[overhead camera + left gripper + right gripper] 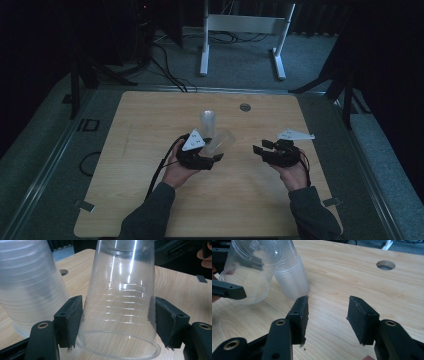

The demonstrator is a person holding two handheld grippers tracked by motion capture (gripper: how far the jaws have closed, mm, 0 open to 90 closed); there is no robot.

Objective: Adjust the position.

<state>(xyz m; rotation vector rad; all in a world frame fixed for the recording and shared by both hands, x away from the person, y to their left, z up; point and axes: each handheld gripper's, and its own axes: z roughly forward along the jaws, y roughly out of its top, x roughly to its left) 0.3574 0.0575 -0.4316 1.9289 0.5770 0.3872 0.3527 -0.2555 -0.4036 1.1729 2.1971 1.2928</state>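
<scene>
The high view is dim and bluish; the surroundings are lost in near darkness, and only the pale wooden counter [150, 200] is modestly lit. The two gripper views are brighter. Vertical streaks of glare are seen on the clear ribbed plastic cup [122, 302], while the frosted stack of plastic cups [27, 285] beside it is rendered soft.

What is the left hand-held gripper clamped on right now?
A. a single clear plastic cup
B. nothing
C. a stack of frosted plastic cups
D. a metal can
A: the left hand-held gripper has both black pads pressed against the ribbed wall of a single clear plastic cup, beside the stack of frosted plastic cups.
</scene>
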